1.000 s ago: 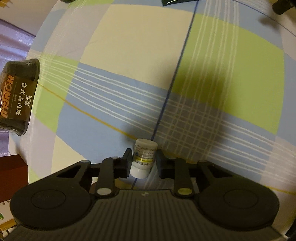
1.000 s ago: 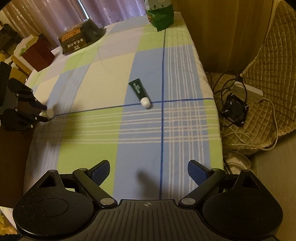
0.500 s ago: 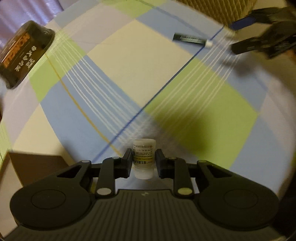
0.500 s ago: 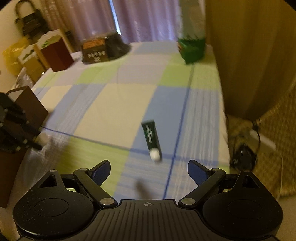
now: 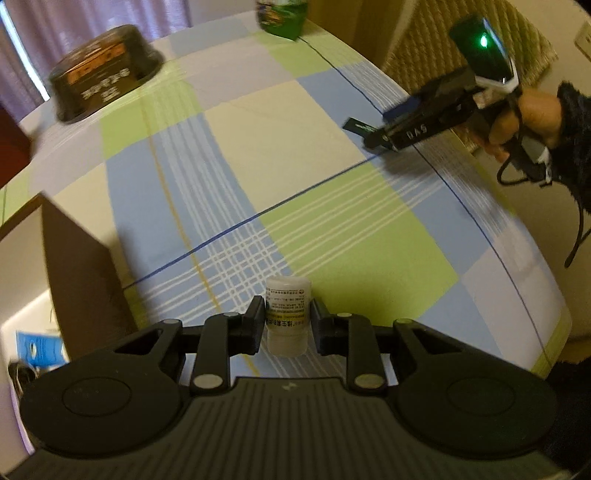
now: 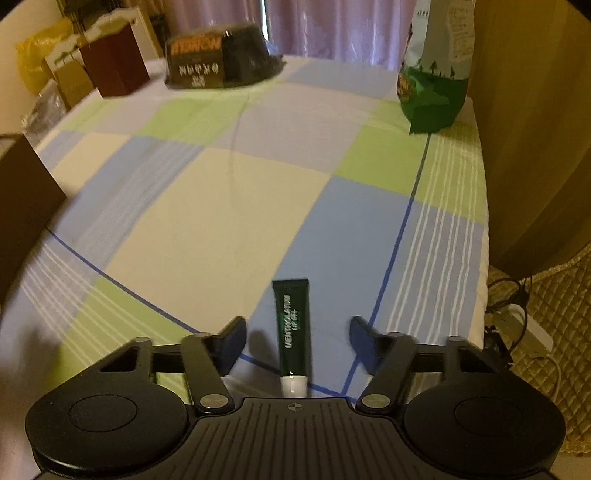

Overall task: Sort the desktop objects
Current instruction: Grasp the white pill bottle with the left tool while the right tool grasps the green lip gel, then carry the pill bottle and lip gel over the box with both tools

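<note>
1. A small white bottle (image 5: pixel 287 314) is clamped between the jaws of the left gripper (image 5: pixel 287 325) and held above the near edge of the table (image 5: pixel 280 133); it has been lifted but not yet set anywhere.
2. The right gripper (image 6: pixel 297 336) is spread wide with nothing held; a dark green tube (image 6: pixel 291 325) lies flat on the cloth between its fingers, cap toward the camera. A grasp of the tube is judged to be the step in hand.
3. A black bowl (image 6: pixel 218 55) and a green bag (image 6: pixel 436 74) are seen at the far edge, well apart.
4. Where sorted things go cannot be told.
5. The table is covered by a checked cloth in blue, green and cream; curtains (image 6: pixel 332 26) hang behind, and cables (image 6: pixel 517 306) lie on the floor at the right.
</note>
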